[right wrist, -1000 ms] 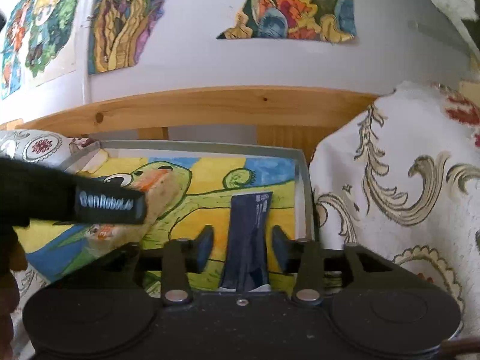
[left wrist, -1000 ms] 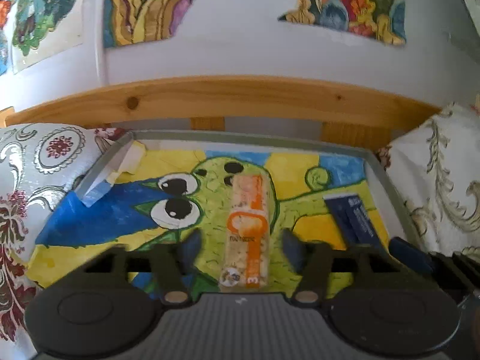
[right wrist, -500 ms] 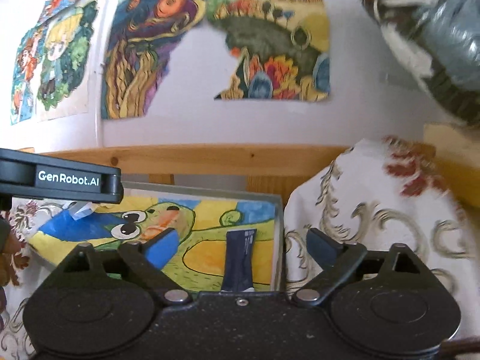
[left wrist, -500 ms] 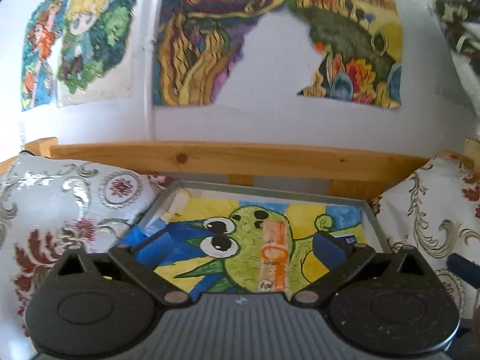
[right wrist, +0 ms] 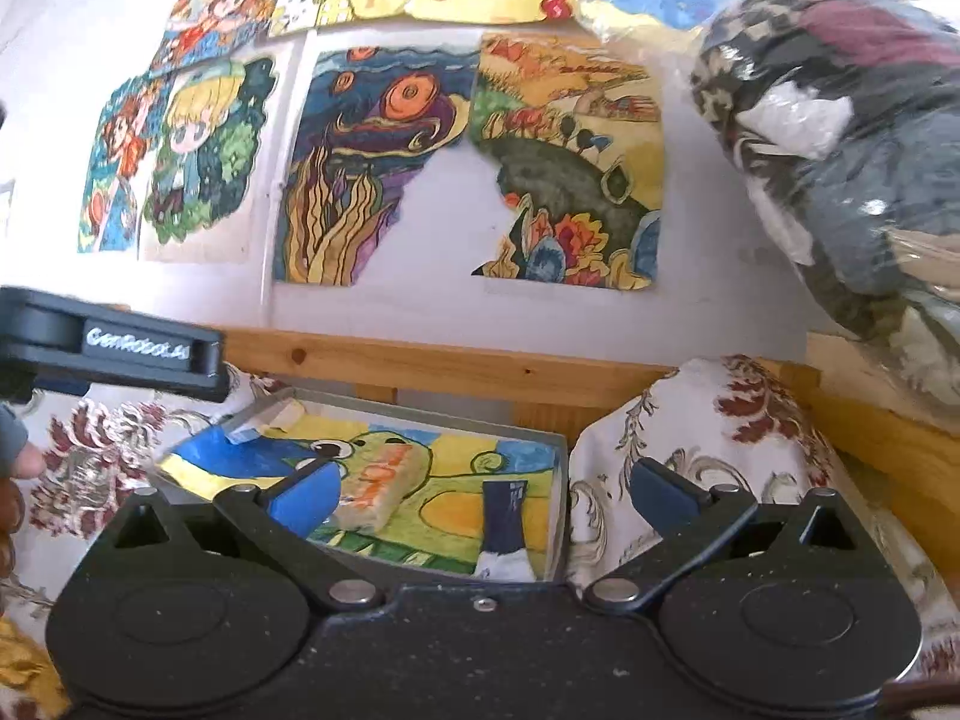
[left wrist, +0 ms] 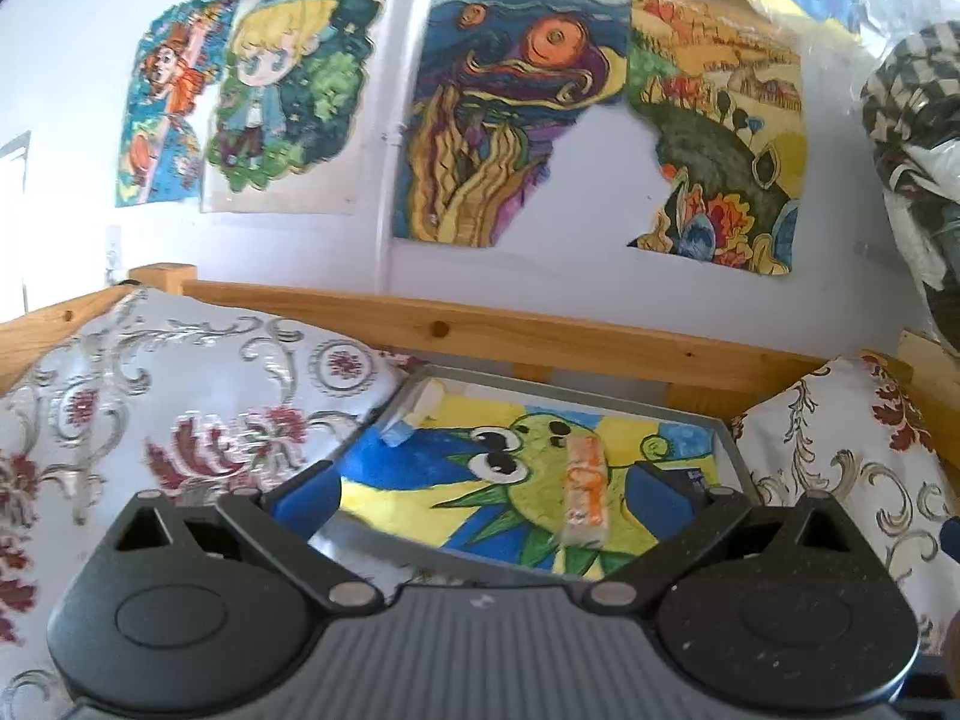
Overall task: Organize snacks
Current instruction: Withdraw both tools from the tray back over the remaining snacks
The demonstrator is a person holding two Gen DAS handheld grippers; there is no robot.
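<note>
Both grippers spread wide, nothing between the fingers. Left gripper [left wrist: 483,495] and right gripper [right wrist: 483,489] both sit above the near edge of the tray [left wrist: 733,444], clear of the snacks.

Tray: grey, shallow, lined with a green cartoon-creature drawing, wedged between two patterned cushions [left wrist: 180,396] in front of a wooden rail [left wrist: 540,333].

Snacks in tray:
- orange bar [left wrist: 583,498], lying flat mid-tray on the creature's face, long axis near-to-far. Right wrist view shows it just beyond the left blue pad [right wrist: 303,495].
- dark blue bar [right wrist: 505,519], flat, right side of tray near the right wall, white end toward the camera. Left wrist view only shows a sliver of it behind the right pad.
- small pale wrapper [left wrist: 414,417] in the far-left corner, leaning against the tray wall; can't tell what it is.

Right wrist view: left gripper body crosses the left edge, a fingertip [right wrist: 27,459] visible below it. Wall behind is covered in paintings [left wrist: 498,114]; plastic-bagged bundle [right wrist: 840,138] at far right.
</note>
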